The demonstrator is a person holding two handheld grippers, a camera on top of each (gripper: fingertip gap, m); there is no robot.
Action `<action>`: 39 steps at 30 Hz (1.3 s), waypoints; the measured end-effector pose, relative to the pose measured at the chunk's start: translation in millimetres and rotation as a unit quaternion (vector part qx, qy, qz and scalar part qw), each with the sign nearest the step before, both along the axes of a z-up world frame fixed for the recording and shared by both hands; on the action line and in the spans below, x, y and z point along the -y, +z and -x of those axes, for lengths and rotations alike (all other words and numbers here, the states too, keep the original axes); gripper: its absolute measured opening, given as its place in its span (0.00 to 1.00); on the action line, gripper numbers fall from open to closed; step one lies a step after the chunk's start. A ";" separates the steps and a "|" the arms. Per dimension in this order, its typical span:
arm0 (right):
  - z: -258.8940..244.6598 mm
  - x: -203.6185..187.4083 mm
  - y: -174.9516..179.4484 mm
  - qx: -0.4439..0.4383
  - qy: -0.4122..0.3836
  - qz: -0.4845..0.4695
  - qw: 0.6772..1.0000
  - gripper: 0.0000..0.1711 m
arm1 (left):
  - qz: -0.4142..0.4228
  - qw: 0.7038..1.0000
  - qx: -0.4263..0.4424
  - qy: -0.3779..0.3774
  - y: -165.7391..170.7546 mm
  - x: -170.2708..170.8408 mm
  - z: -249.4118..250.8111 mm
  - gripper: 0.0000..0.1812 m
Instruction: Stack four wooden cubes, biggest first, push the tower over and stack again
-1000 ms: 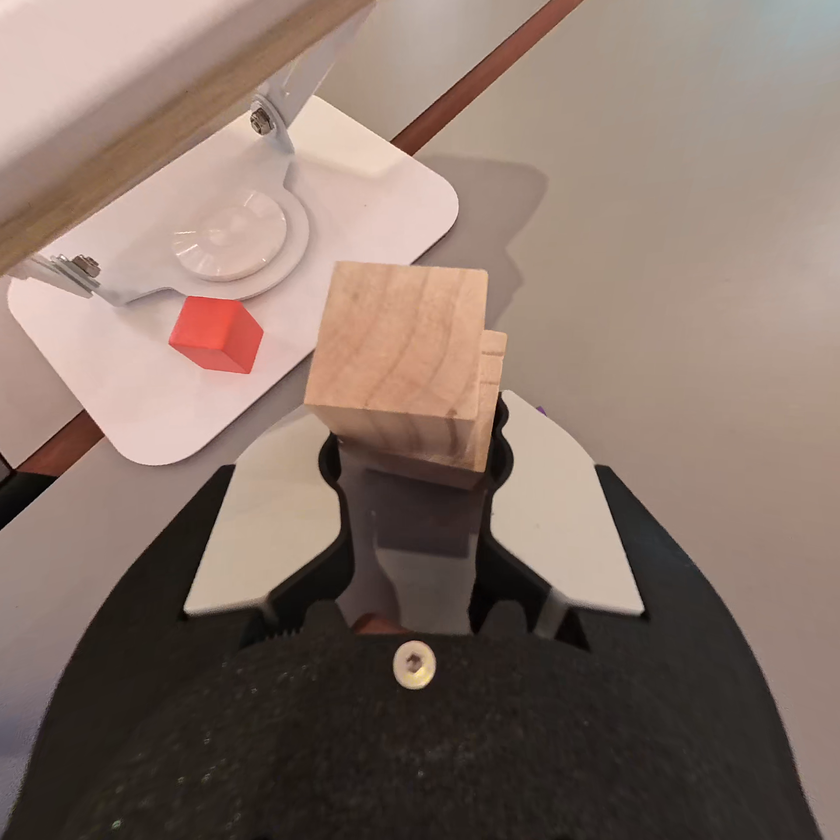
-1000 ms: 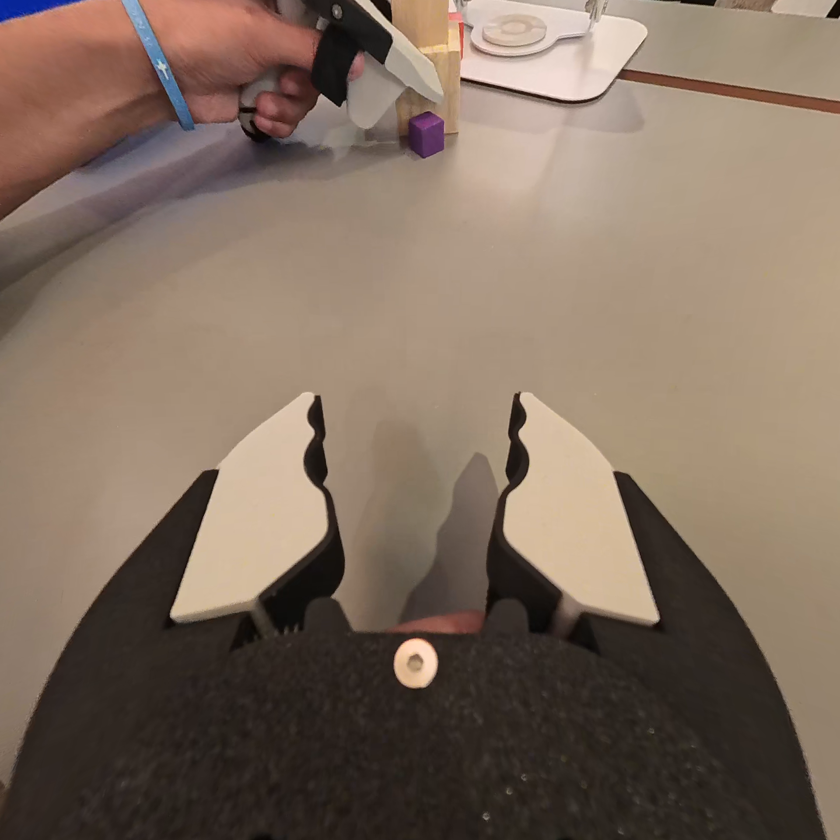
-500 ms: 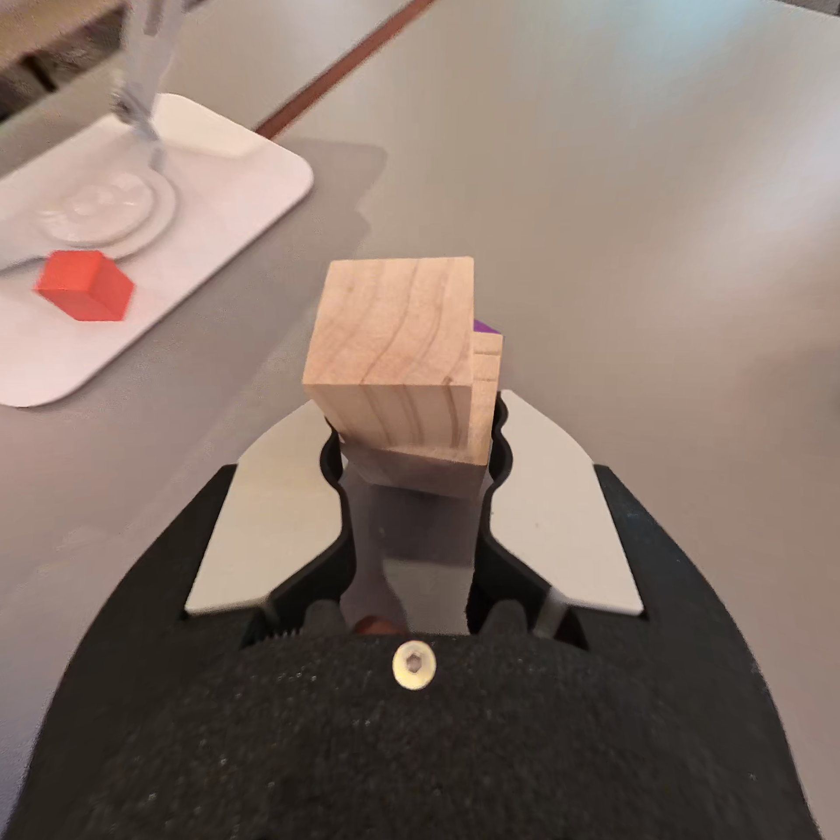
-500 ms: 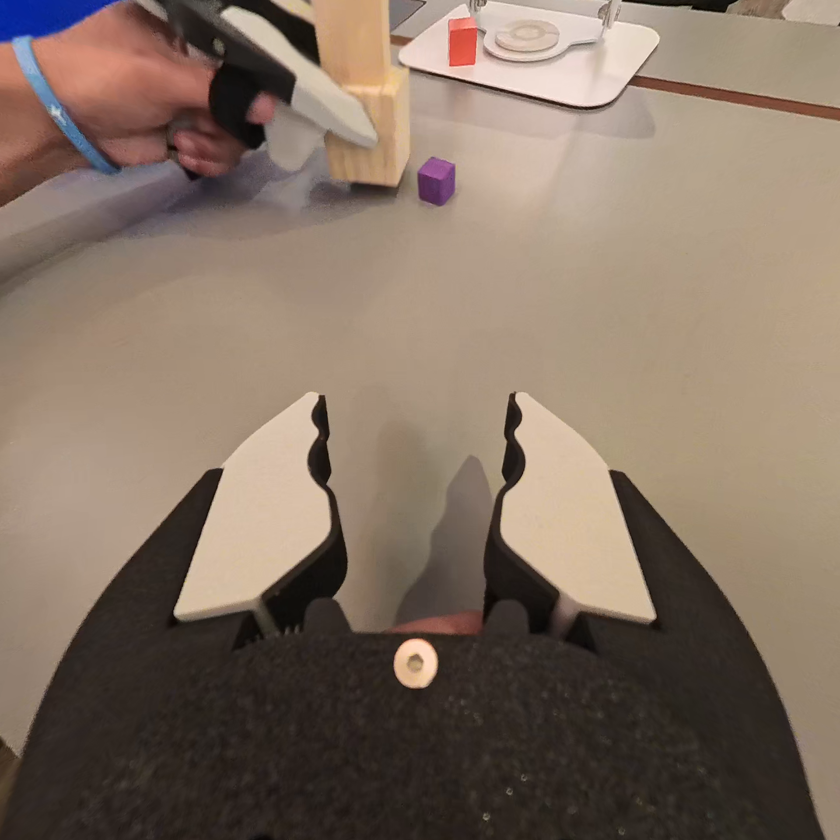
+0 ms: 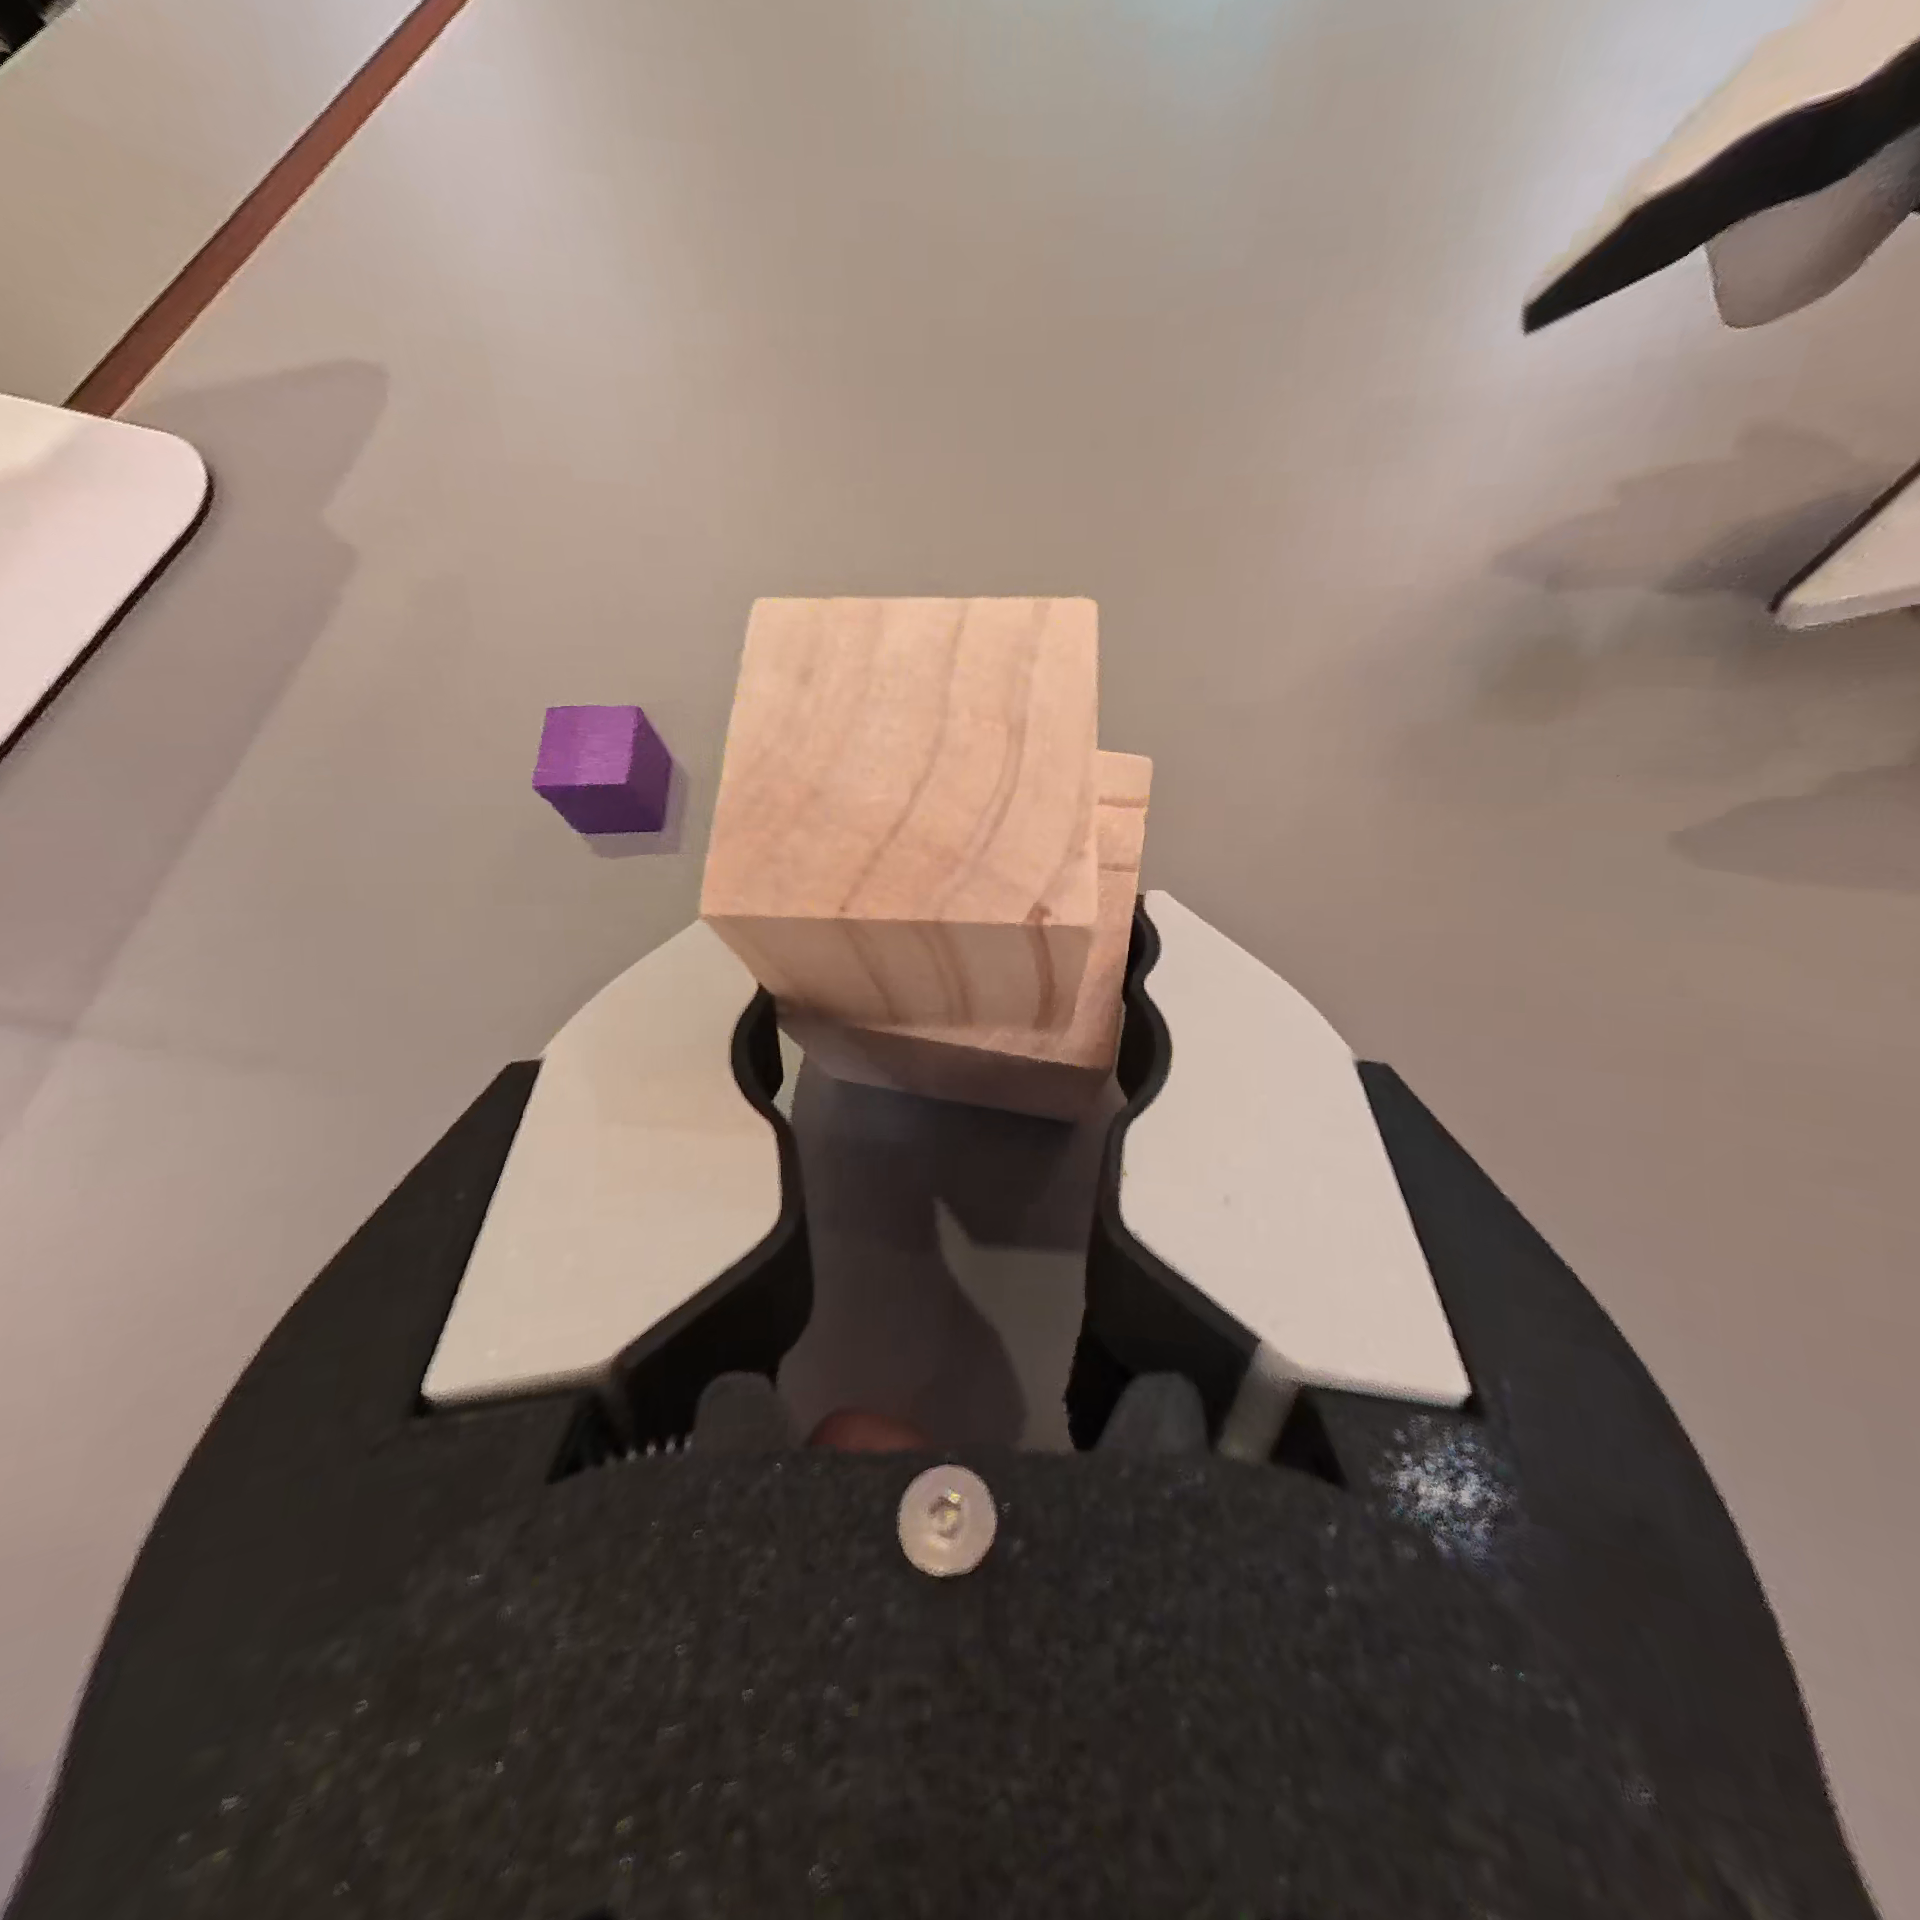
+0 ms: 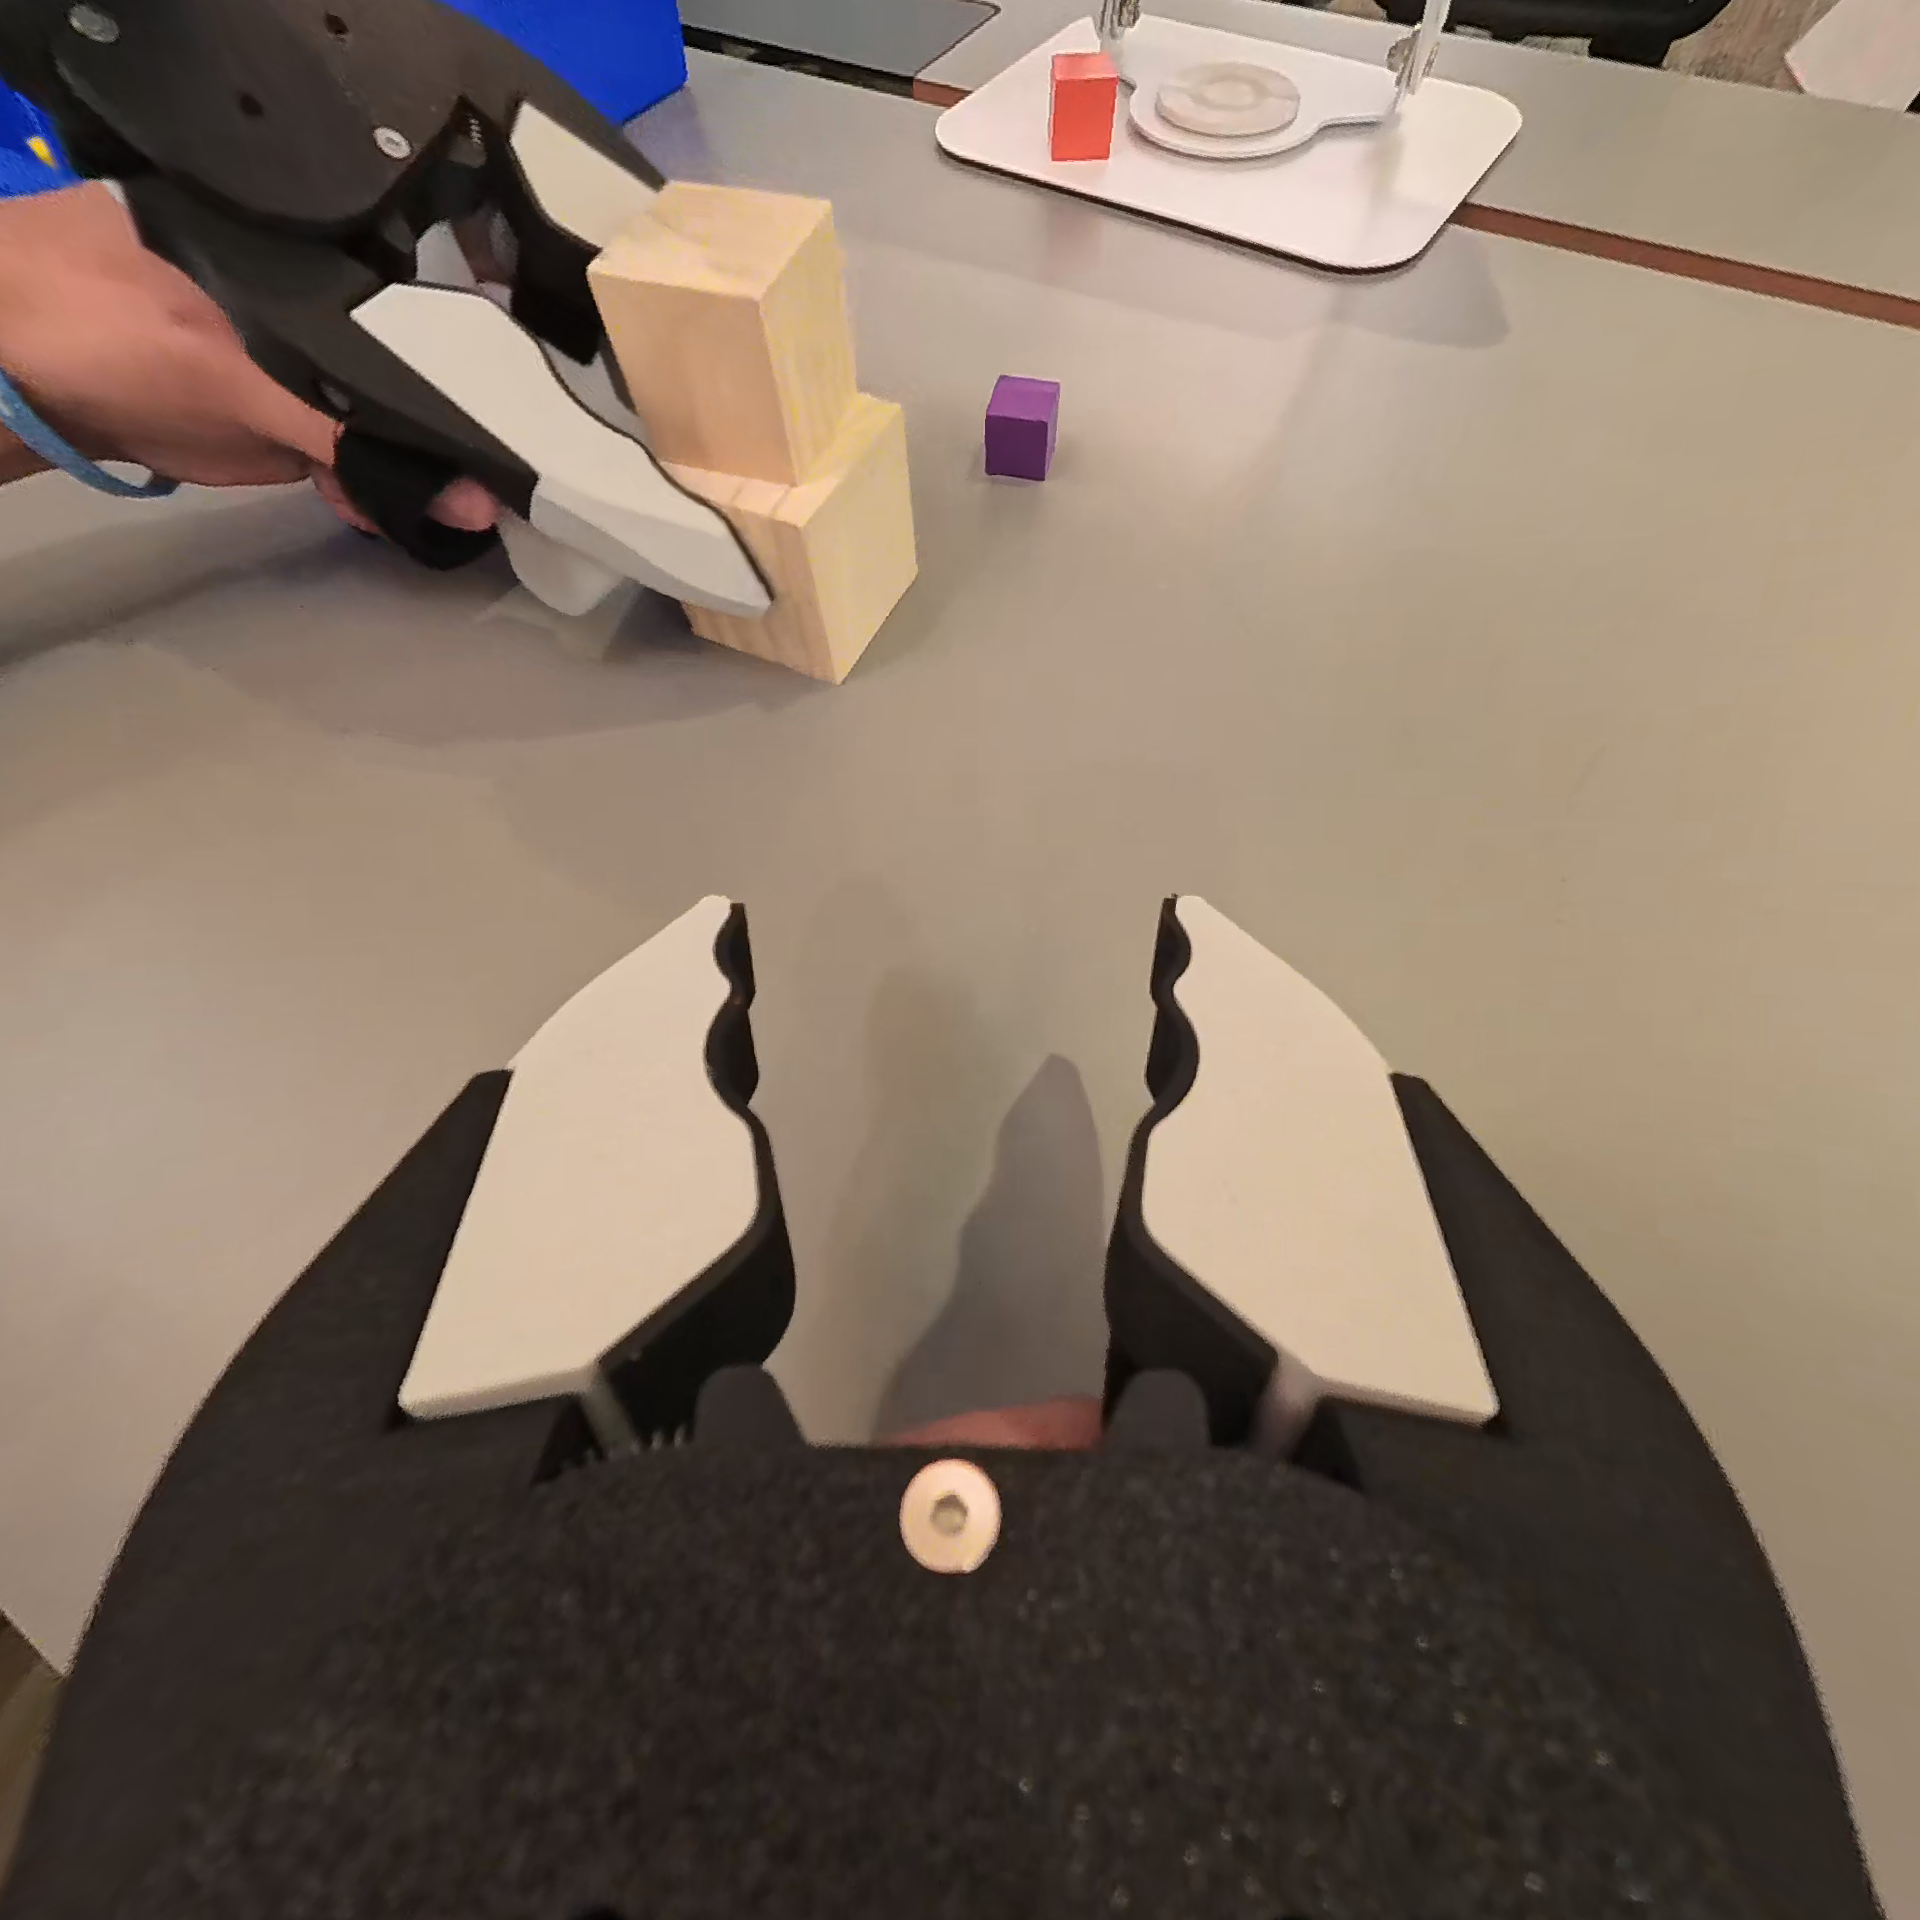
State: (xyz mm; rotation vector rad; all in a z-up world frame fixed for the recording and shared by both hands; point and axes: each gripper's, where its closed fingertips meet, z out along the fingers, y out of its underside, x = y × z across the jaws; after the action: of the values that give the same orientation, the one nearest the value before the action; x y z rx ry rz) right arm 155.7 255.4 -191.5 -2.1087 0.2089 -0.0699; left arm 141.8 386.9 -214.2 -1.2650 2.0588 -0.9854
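Firmly: left hand-held gripper [image 5: 951, 987] clamps grainy wooden cube [image 5: 966, 1060].

We find no readable text, label, brand, number or sign in either view. The faces of the wooden blocks [image 6: 790, 436], the purple cube [image 6: 1021, 427] and the red cube [image 6: 1083, 107] that we can see carry no markings, and none shows on the white board [image 6: 1351, 197] or the grey worktop [image 6: 1351, 727].
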 end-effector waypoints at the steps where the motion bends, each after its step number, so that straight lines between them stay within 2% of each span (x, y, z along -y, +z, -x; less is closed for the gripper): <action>1: -0.1 0.3 -0.3 0.000 0.000 0.001 1.000 0.43 | -0.004 1.000 0.003 0.007 0.4 -0.3 2.0 0.35; 2: -0.4 0.7 -0.8 0.000 0.000 0.004 1.000 0.43 | -0.014 1.000 0.009 0.019 1.3 -2.9 4.0 0.36; 4: -0.8 1.7 -1.5 0.001 -0.001 0.007 1.000 0.43 | -0.035 0.999 0.010 0.038 4.0 -5.0 13.7 0.52; 6: -1.9 2.7 -1.0 0.003 -0.003 0.008 1.000 0.43 | -0.037 0.997 0.012 0.067 12.3 -3.7 29.7 0.54; 9: -2.6 3.1 0.4 0.007 -0.006 0.008 1.000 0.43 | -0.021 0.983 0.041 0.177 27.8 -10.8 56.4 0.54; 13: -3.1 3.6 -1.5 0.014 -0.009 0.013 1.000 0.43 | 0.076 0.919 0.111 0.372 41.9 -26.8 101.1 0.49; 15: -4.2 4.0 -4.1 0.017 -0.010 0.017 1.000 0.43 | 0.124 0.890 0.132 0.419 40.6 -24.9 120.2 0.49; 17: -5.3 4.2 -6.3 0.016 -0.012 0.020 1.000 0.43 | 0.122 0.869 0.168 0.449 51.1 -27.3 136.0 0.49; 19: -5.5 4.0 -7.7 0.015 -0.012 0.021 1.000 0.43 | 0.105 0.867 0.194 0.448 60.5 -24.9 143.5 0.46; 29: -4.7 3.9 -10.6 0.013 -0.009 0.024 1.000 0.43 | 0.081 0.889 0.142 0.427 45.6 -29.2 132.5 0.48; 31: -4.1 3.6 -11.0 0.011 -0.006 0.024 1.000 0.42 | 0.043 0.896 0.156 0.413 55.8 -44.1 117.0 0.47; 34: -2.9 2.9 -12.3 0.009 -0.002 0.024 1.000 0.42 | -0.016 0.901 0.191 0.389 77.0 -84.7 76.6 0.43; 37: -1.9 2.2 -12.8 0.007 0.002 0.025 1.000 0.42 | -0.009 0.903 0.199 0.379 84.2 -128.4 24.6 0.44; 39: -2.4 2.3 -12.9 0.007 0.002 0.025 1.000 0.42 | 0.005 0.901 0.182 0.393 77.7 -155.7 -6.6 0.43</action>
State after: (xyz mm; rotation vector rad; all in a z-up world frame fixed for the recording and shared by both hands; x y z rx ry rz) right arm 158.0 253.1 -204.3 -2.1575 0.1963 -0.0875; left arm 148.4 542.5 -136.4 -1.5748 1.0869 -0.7532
